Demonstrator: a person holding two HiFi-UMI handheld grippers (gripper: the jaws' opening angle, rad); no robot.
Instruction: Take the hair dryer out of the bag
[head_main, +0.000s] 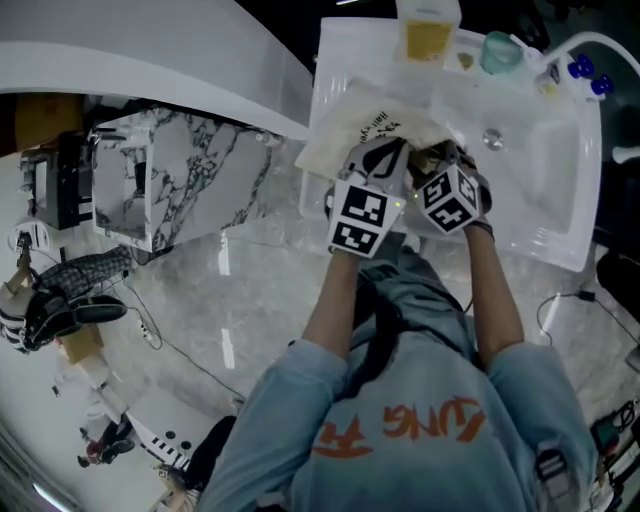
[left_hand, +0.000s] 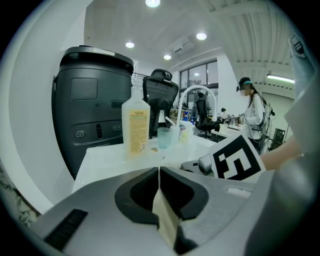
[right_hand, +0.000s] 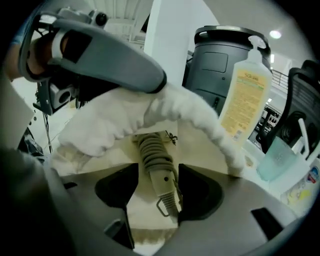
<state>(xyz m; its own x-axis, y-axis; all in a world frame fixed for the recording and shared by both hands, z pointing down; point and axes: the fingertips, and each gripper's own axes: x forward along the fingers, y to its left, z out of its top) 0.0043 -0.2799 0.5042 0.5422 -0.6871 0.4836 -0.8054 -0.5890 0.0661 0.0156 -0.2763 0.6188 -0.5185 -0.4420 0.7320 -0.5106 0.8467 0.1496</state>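
A cream cloth bag (head_main: 365, 125) lies on the white counter beside the sink. My left gripper (left_hand: 159, 172) is shut on a strip of the bag's cream edge (left_hand: 164, 220) and holds the mouth up; in the right gripper view it (right_hand: 100, 55) hangs over the fluffy white rim (right_hand: 200, 117). My right gripper (right_hand: 157, 170) is open inside the mouth. The beige hair dryer's handle with its coiled cord (right_hand: 152, 147) lies between the jaws, not clamped. In the head view both grippers (head_main: 385, 165) (head_main: 435, 165) meet over the bag.
A yellow soap bottle (head_main: 430, 35) and a teal cup (head_main: 500, 50) stand at the counter's back, beside the faucet (head_main: 585, 45). The sink basin (head_main: 530, 150) lies right of the bag. A large dark bin (left_hand: 92, 105) stands behind. A person (left_hand: 252, 115) stands far off.
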